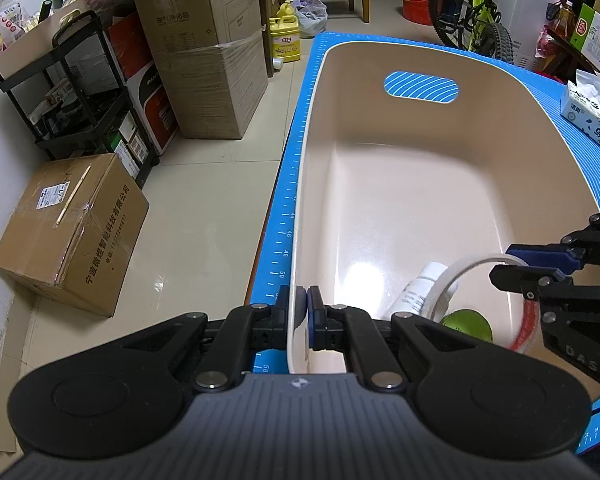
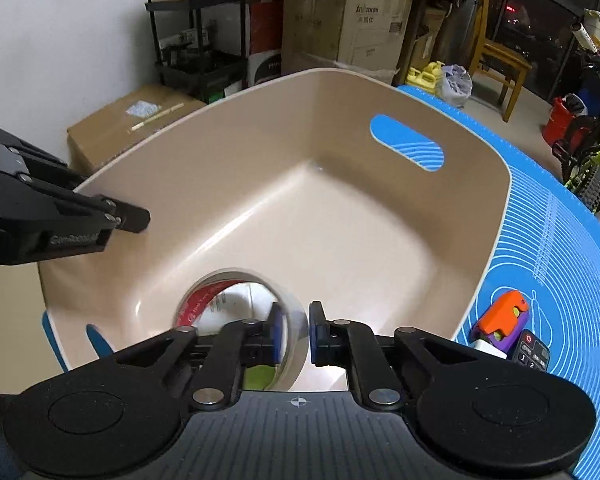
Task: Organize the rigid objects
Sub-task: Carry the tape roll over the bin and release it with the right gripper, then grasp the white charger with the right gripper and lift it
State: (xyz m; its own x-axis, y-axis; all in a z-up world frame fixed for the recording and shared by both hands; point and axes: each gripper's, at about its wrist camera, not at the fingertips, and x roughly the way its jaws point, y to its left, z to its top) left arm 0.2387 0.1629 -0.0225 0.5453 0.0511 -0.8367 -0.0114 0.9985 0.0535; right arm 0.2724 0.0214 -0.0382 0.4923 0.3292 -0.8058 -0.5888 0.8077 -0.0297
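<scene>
Inside one beige tub [image 1: 420, 184], pinched at its rim by the left gripper [image 1: 301, 312], the right gripper [image 2: 294, 334] clamps one tape roll [image 2: 236, 304], while only the left view shows one white bottle [image 1: 418, 288] and one green ball [image 1: 466, 326].

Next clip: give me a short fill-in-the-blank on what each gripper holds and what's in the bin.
1. The left gripper is shut on the beige plastic bin's ____.
2. The right gripper holds a clear roll of ____ over the bin.
3. A white bottle and a ____ ball lie in the bin.

Missing: rim; tape; green
</scene>
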